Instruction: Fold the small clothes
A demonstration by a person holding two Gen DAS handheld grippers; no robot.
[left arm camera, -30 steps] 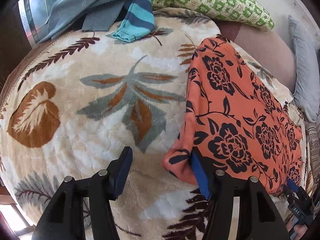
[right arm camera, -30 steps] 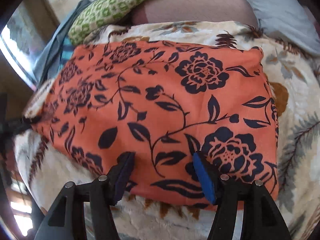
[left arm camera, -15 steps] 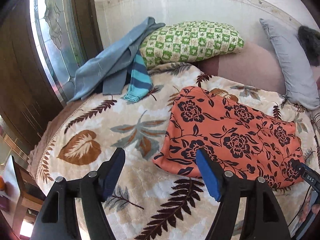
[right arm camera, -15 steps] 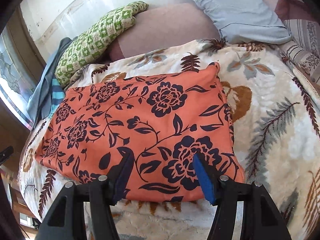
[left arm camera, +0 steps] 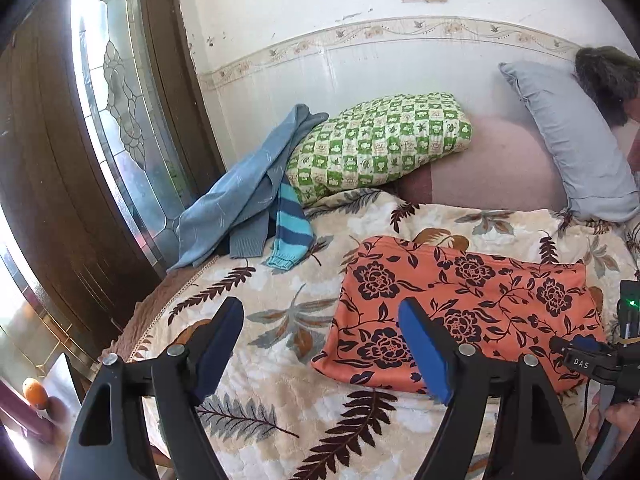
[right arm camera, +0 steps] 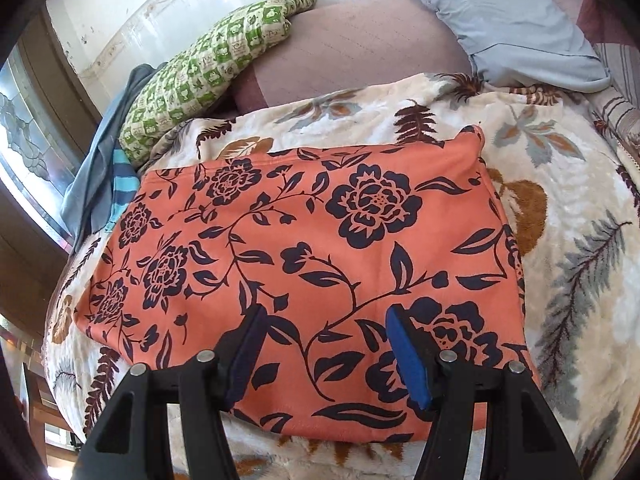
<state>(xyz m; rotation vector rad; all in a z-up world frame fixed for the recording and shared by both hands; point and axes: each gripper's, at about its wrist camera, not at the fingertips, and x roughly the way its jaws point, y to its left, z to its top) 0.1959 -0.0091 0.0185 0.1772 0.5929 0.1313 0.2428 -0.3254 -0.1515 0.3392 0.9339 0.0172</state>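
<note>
An orange garment with a dark floral print [right arm camera: 320, 264] lies folded into a flat rectangle on the bed, spread over a cream fleece blanket patterned with leaves and ferns [left arm camera: 280, 384]. The left hand-held gripper [left arm camera: 324, 344] hangs above the blanket to the left of the garment's near corner; its jaws have just been opening and stand wide apart, with nothing between the blue pads, which touch neither cloth nor blanket. The right hand-held gripper [right arm camera: 324, 350] is tilted down over the near edge of the garment, its jaws parted at a middling width with printed cloth showing in the gap below them; the pads do not pinch it, and no fold is raised. In the left wrist view the right hand-held gripper's black body also shows at the far right edge, beside the garment's right end, with part of a hand [left arm camera: 622, 420] under it. At the head of the bed a green-and-cream checked pillow [left arm camera: 380, 148] leans on a mauve bolster [left arm camera: 492, 168], and a pale blue-grey pillow [left arm camera: 572, 144] rests to the right. A grey-blue garment [left arm camera: 236, 200] and a turquoise-and-navy striped knit piece [left arm camera: 292, 232] lie in a loose heap at the bed's left edge, well apart from the orange garment, beside a dark wooden door with a leaded glass panel [left arm camera: 120, 120].
</note>
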